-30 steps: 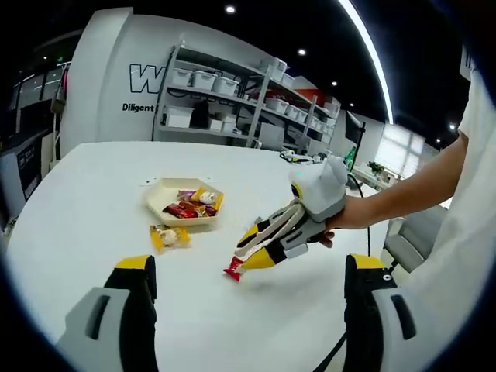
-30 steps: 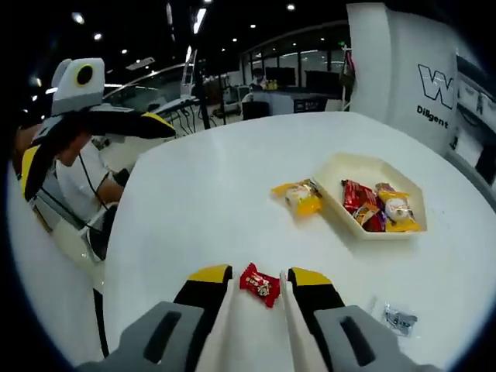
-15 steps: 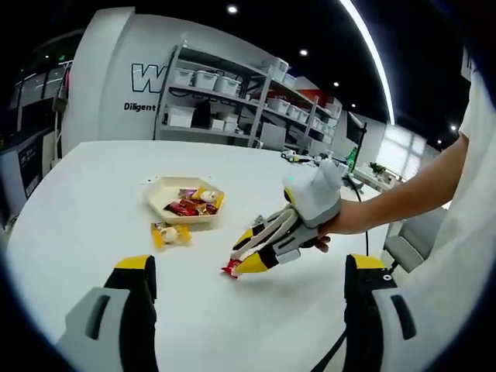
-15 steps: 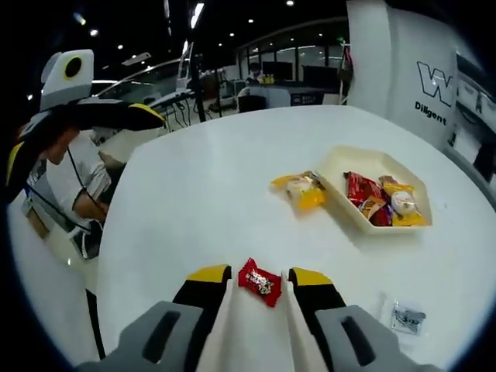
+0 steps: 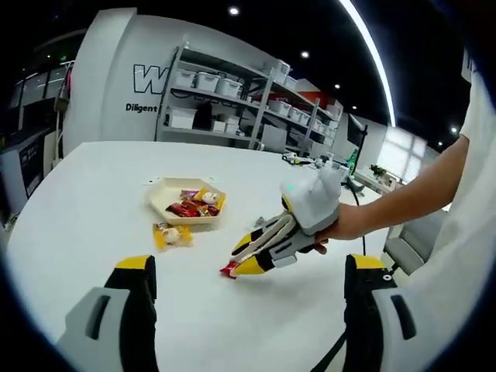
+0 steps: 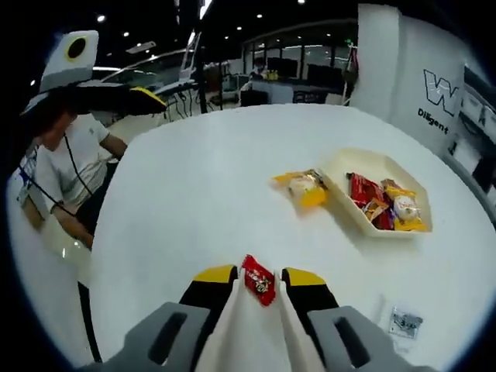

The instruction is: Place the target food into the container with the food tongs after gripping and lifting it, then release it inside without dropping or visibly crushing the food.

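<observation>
A red wrapped candy sits pinched between the white tong blades of my right gripper, which is shut on it just above the white table. From the left gripper view, the right gripper reaches in from the right in a person's hand, with the candy at its tip, close to the tabletop. The cream hexagonal tray lies beyond it and holds several wrapped snacks. My left gripper stands wide open over the near table, holding nothing.
A yellow snack packet lies just outside the tray. A small clear packet rests near the right gripper. The left gripper hangs at the upper left, above a seated person. Shelving stands behind the table.
The right gripper's jaws have drawn in around the red candy, which now stands tilted between the blades. The left gripper has not moved.
</observation>
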`<state>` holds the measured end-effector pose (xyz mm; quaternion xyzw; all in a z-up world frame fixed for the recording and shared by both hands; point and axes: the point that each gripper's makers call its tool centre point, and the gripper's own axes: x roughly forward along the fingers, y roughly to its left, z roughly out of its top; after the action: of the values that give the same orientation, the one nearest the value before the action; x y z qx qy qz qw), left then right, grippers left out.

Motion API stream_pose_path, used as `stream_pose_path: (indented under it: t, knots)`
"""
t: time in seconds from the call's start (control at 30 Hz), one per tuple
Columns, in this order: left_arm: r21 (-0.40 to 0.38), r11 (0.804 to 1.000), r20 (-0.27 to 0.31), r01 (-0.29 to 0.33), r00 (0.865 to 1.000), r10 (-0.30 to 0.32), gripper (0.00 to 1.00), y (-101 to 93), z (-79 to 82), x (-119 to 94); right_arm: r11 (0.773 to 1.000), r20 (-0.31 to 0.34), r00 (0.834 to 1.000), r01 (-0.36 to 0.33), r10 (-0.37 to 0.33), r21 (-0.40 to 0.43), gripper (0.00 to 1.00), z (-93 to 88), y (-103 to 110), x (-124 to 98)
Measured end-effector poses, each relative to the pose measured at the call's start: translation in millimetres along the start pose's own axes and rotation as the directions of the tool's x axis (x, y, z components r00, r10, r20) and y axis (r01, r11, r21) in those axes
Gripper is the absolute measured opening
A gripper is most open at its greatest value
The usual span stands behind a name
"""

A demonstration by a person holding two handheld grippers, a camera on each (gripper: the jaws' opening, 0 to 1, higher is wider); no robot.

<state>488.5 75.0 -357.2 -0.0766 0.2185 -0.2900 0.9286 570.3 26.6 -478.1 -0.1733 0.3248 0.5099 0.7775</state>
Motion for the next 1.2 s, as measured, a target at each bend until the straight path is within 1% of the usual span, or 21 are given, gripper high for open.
stream_pose_path:
  t: [0.07,0.13,0.23,0.3,0.4,0.43,0.57,0.6,0.7,0.77,0.8,0.83,0.9,0.93,1.0,1.03,1.07,1.13,1.17,1.2]
  knots:
    - [0.002,1.000,-0.001,-0.002,1.000,0.002,0.98,0.4,-0.6,-1,1.000,0.003,1.000,0.005,-0.005,-0.002,0.17,0.0,-3,-1]
    - [-0.003,1.000,0.004,-0.004,1.000,0.004,0.98,0.6,-0.1,-3,0.999,0.015,1.000,-0.002,0.002,0.042,0.18,1.1,-3,-3]
    - [-0.001,1.000,0.006,-0.008,1.000,0.008,0.98,1.3,-0.8,-5,0.998,0.030,1.000,0.005,-0.007,0.063,0.18,1.5,-9,-7]
    - [-0.007,1.000,0.007,-0.009,1.000,0.009,0.98,1.9,-1.3,-6,0.997,0.055,0.998,0.010,-0.014,0.077,0.18,8.0,-13,-13]
    - [-0.013,1.000,0.013,-0.013,1.000,0.013,0.98,3.2,-0.5,-8,0.996,0.088,0.996,0.026,-0.034,0.088,0.19,20.6,-24,-22]
    - [-0.013,1.000,0.015,-0.013,1.000,0.013,0.98,3.4,-0.1,-8,0.996,0.107,0.993,0.035,-0.044,0.086,0.19,27.9,-30,-25]
    - [-0.008,1.000,0.018,-0.010,1.000,0.010,0.98,2.2,2.1,-7,0.995,0.146,0.987,0.057,-0.068,0.077,0.19,50.8,-48,-35]
    - [-0.008,1.000,0.019,-0.009,1.000,0.009,0.98,1.7,3.0,-7,0.995,0.161,0.983,0.073,-0.084,0.073,0.19,60.0,-56,-38]
    - [-0.006,1.000,0.022,-0.007,1.000,0.008,0.98,0.1,4.5,-6,0.994,0.187,0.977,0.094,-0.104,0.062,0.19,81.0,-72,-43]
    - [-0.003,1.000,0.023,-0.007,1.000,0.007,0.98,-0.1,5.0,-7,0.993,0.194,0.975,0.103,-0.111,0.050,0.19,90.2,-79,-46]
    - [0.001,1.000,0.022,-0.009,1.000,0.009,0.98,0.0,5.2,-7,0.992,0.213,0.969,0.121,-0.127,0.039,0.19,107.2,-89,-50]
    - [0.002,1.000,0.021,-0.010,1.000,0.010,0.98,0.3,5.0,-8,0.992,0.216,0.968,0.124,-0.129,0.034,0.19,110.8,-91,-51]
    - [-0.002,1.000,0.026,-0.015,1.000,0.016,0.98,1.8,5.7,-9,0.989,0.230,0.962,0.145,-0.144,0.015,0.19,127.0,-103,-53]
    - [-0.003,1.000,0.026,-0.016,1.000,0.016,0.98,1.9,5.8,-9,0.989,0.231,0.962,0.146,-0.145,0.013,0.19,130.2,-105,-54]
    - [-0.002,1.000,0.029,-0.022,0.999,0.022,0.98,2.7,6.6,-11,0.985,0.246,0.955,0.171,-0.164,-0.009,0.19,145.5,-116,-57]
    - [-0.003,1.000,0.031,-0.024,0.999,0.024,0.98,3.3,7.0,-11,0.984,0.247,0.954,0.176,-0.169,-0.006,0.19,154.7,-124,-57]
    - [-0.004,1.000,0.032,-0.025,0.999,0.025,0.98,3.6,7.1,-11,0.980,0.258,0.948,0.199,-0.187,-0.024,0.19,160.7,-130,-59]
    - [-0.001,1.000,0.034,-0.028,0.999,0.028,0.98,3.8,8.0,-12,0.983,0.261,0.949,0.184,-0.178,-0.001,0.19,170.3,-133,-59]
    - [-0.003,1.000,0.035,-0.029,0.999,0.029,0.98,4.0,8.3,-12,0.981,0.273,0.944,0.194,-0.184,-0.012,0.19,174.8,-134,-61]
    - [-0.004,1.000,0.037,-0.030,0.999,0.030,0.98,4.0,9.0,-12,0.980,0.275,0.943,0.200,-0.186,-0.023,0.20,178.7,-135,-61]
